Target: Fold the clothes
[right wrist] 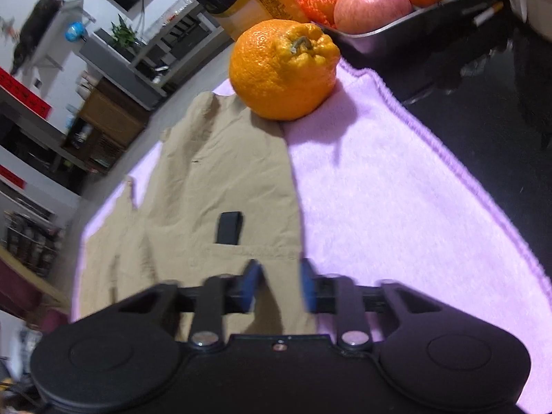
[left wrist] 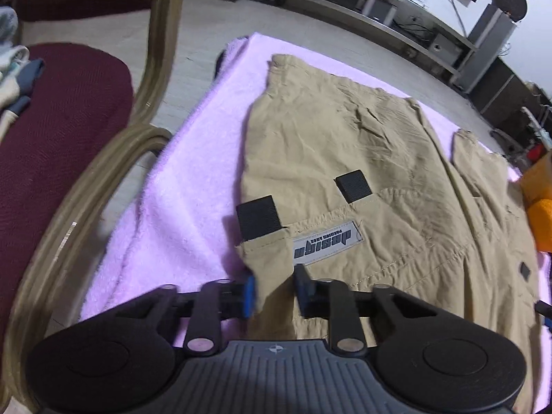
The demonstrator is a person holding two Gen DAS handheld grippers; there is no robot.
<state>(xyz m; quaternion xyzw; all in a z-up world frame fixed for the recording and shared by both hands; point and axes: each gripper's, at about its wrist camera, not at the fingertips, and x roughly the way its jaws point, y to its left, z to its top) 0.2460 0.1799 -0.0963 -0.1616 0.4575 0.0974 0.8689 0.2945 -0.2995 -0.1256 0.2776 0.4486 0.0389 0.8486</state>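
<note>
**A:** Where are the khaki shorts [left wrist: 362,158]?

**B:** They lie spread flat on the pink towel [left wrist: 165,207], waistband toward the cameras, legs pointing away. A grey brand label [left wrist: 327,243] sits just below the waistband, near the left corner.

**A:** And the left gripper [left wrist: 274,288]?

**B:** Its blue pads are drawn narrow on the waistband's left corner; a fold of khaki cloth stands pinched between them.

**A:** The right gripper [right wrist: 279,284]?

**B:** It is likewise narrow, clamping the waistband's right corner, with cloth bunched up between the pads.

**A:** Anything beside the shorts?

**B:** A large orange [right wrist: 283,69] rests at the far end, touching one leg's hem, with a fruit tray [right wrist: 379,34] behind it. A maroon chair [left wrist: 62,131] stands left of the towel.
</note>
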